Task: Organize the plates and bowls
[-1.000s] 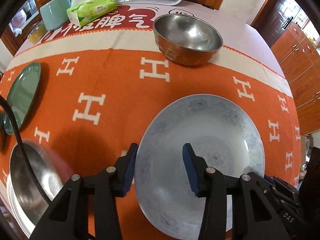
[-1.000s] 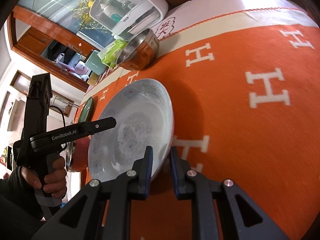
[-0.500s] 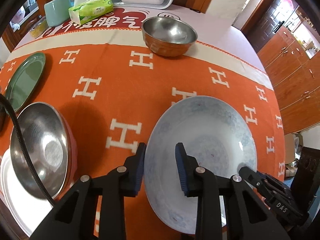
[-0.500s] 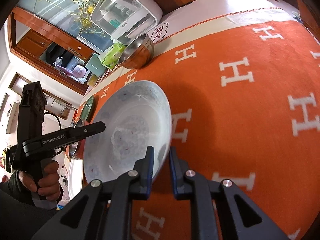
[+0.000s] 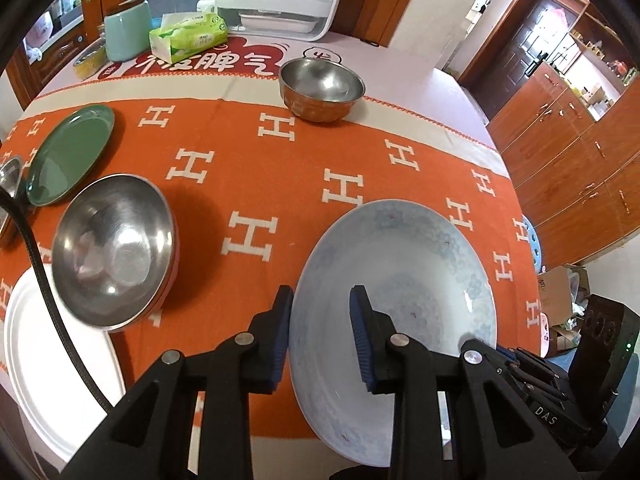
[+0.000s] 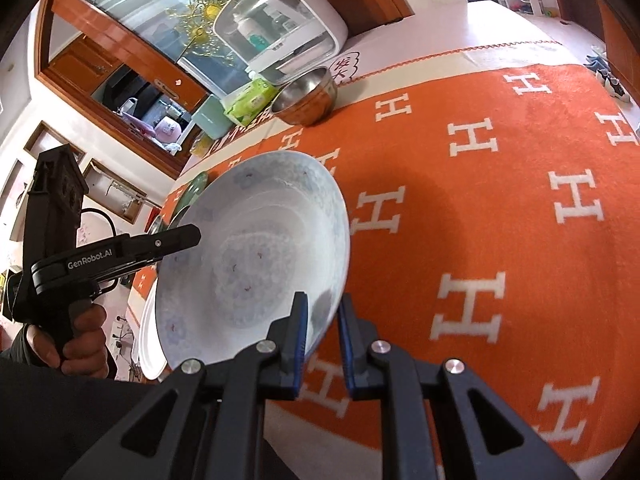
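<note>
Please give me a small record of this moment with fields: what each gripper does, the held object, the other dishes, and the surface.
left gripper: shut on one rim of the blue-white plate
right gripper: shut on the opposite rim
held object: blue-white plate, gripped from both sides, tilted
other dishes: steel bowl partly over the white plate; green plate; second steel bowl at the far edge
surface: orange H-pattern cloth

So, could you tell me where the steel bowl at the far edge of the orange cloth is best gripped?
Grip the steel bowl by its thin rim, one finger inside and one outside, coming from above on the near side. It sits upright and open, with bare cloth in front of it; its rounded wall looks too wide to span.
</note>
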Demonstrator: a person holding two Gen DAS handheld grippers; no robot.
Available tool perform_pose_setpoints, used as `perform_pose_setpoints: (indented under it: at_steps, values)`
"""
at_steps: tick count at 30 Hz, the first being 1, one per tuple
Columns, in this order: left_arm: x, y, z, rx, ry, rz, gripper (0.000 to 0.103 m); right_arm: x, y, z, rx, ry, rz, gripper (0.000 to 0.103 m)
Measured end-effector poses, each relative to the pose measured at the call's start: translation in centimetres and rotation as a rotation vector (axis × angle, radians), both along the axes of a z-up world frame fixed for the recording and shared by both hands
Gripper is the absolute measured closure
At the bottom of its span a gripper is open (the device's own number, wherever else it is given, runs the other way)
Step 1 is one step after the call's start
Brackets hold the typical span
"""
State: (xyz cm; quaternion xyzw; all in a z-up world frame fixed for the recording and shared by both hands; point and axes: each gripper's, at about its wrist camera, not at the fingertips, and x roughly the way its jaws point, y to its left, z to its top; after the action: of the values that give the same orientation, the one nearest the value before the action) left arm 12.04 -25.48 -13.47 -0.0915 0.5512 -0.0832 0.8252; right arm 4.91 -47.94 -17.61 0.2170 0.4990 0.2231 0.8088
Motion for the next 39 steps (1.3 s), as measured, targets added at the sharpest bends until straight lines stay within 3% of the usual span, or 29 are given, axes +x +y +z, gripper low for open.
perform_pose_setpoints:
  at_steps: [11, 24, 39]
  values:
    - [-4.7, 2.1, 2.1, -0.004, -0.063, 0.033, 0.076, -2.5, 1.7, 0.9, 0.023, -0.027, 0.063, 0.088]
    - [-9.1, 7.4, 2.5, -0.021, -0.069, 0.077, 0.076, -5.4, 6.4, 2.0, 0.017, -0.054, 0.104, 0.088]
    - [-11.6, 14.7, 2.5, -0.045, -0.059, 0.071, 0.076, -7.7, 13.4, 2.8, -0.018, -0.055, 0.105, 0.088]
